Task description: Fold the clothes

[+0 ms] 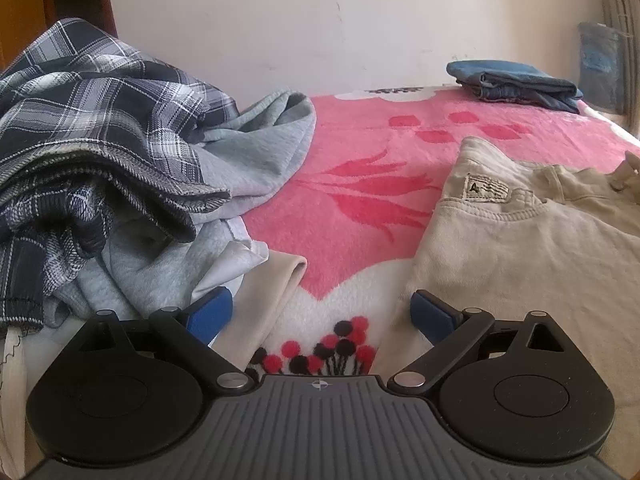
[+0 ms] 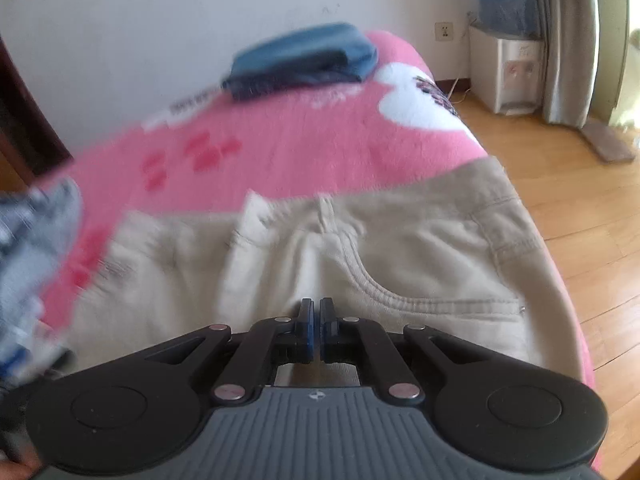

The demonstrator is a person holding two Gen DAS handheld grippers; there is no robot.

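Right hand-held gripper [image 2: 316, 303] sits pinched closed above beige trousers [image 2: 400, 248] — left hand-held gripper [image 1: 322, 312] gapes wide, folded jeans [image 1: 516, 84] at two o'clock.

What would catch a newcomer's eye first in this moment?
The pink blanket covering the bed, with beige trousers spread flat at its near edge. A rumpled heap topped by a plaid shirt sits on the left, and folded jeans lie by the far wall.
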